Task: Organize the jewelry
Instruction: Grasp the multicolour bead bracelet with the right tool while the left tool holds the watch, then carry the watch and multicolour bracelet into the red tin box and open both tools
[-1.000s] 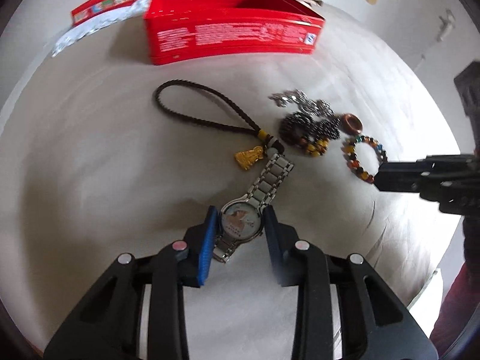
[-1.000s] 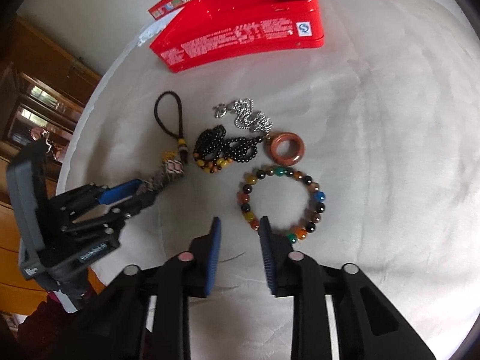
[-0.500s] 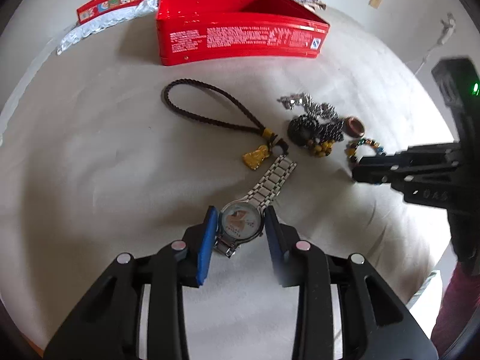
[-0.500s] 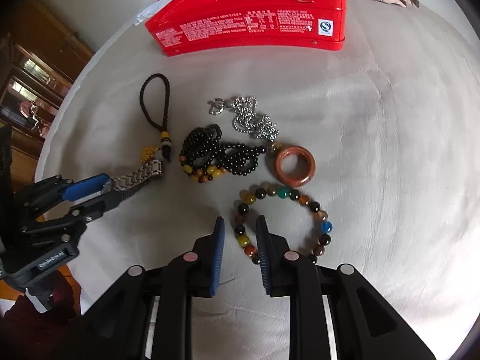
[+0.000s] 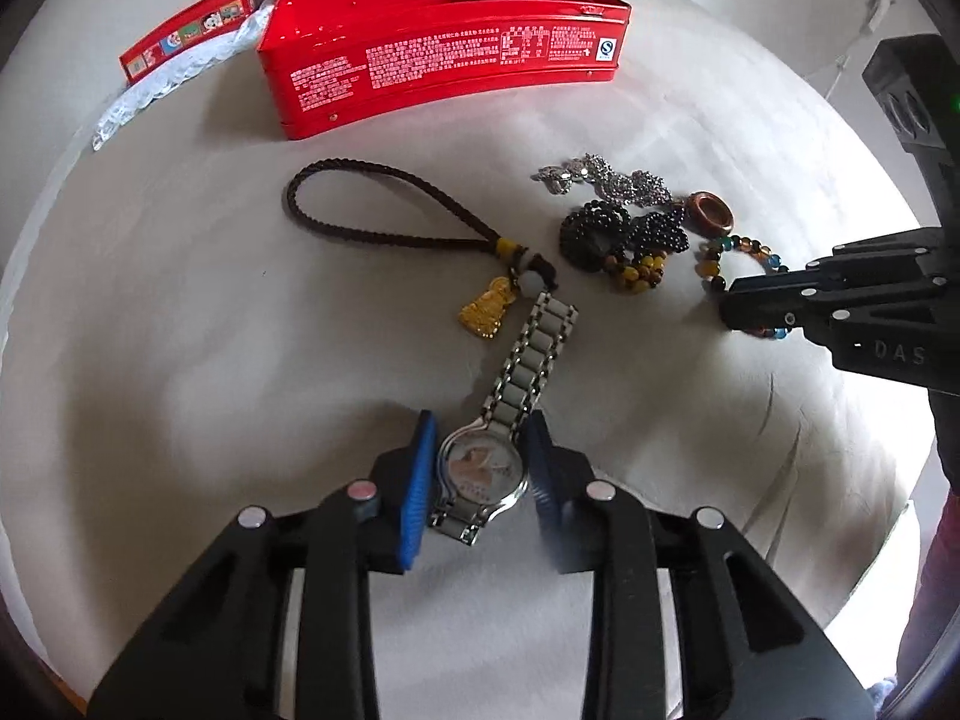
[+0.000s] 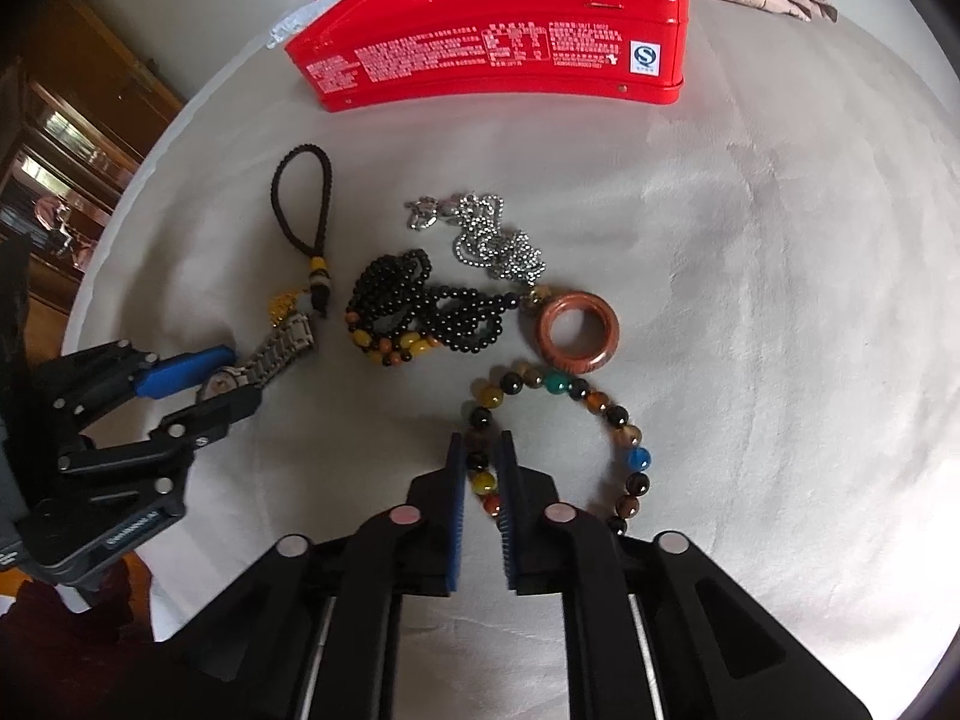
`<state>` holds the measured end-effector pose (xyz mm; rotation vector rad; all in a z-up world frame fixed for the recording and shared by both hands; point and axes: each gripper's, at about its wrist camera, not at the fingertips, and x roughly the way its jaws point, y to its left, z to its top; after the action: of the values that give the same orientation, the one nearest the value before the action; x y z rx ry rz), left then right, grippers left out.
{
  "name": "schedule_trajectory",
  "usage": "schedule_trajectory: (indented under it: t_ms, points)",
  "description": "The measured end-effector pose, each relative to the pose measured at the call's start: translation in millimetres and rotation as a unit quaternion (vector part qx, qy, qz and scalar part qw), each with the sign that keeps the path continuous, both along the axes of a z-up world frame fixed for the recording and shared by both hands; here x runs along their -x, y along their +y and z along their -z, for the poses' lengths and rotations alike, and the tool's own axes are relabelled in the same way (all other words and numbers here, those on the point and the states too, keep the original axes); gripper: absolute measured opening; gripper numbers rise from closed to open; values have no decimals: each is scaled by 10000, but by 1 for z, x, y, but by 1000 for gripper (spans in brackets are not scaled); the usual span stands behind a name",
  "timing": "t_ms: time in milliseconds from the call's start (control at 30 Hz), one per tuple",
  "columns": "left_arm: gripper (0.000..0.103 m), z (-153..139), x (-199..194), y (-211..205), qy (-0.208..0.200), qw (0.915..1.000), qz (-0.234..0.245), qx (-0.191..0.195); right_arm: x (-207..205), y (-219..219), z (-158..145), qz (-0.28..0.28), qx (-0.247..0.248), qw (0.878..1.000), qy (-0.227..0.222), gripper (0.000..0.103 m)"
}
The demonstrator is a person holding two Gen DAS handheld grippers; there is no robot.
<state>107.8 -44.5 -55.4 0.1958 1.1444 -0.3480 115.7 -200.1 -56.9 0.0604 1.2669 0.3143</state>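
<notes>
While the left gripper still brackets the silver metal-link wristwatch, jaws part-open beside its case, the right gripper has advanced and narrowed onto the multicoloured round-bead bracelet, nearly pinching its near beads. Both pickups look imminent; the open red tin box waits beyond.

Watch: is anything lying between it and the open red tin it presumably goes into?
Partly. The watch sits between the left gripper fingers; its band points at the gold charm and braided cord, which lie between it and the red tin.
</notes>
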Motion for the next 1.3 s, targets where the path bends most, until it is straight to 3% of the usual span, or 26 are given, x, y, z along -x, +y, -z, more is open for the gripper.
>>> schedule_trajectory:
  t_ms: [233, 467, 933, 1300]
  points:
    - [28, -14, 6, 15, 18, 9983, -186, 550, 1, -7, -5, 117, -193, 9997, -77, 7]
    - [28, -46, 16, 20, -247, 9946, -155, 995, 6, -23, -37, 237, -712, 9966, -337, 7]
    - [28, -89, -5, 19, -743, 9909, -275, 1090, 6, -31, -90, 365, -878, 9933, -661, 7]
    - [28, -139, -55, 19, -1260, 9818, -484, 1335, -34, -39, -140, 536, -1054, 9865, -1135, 7]
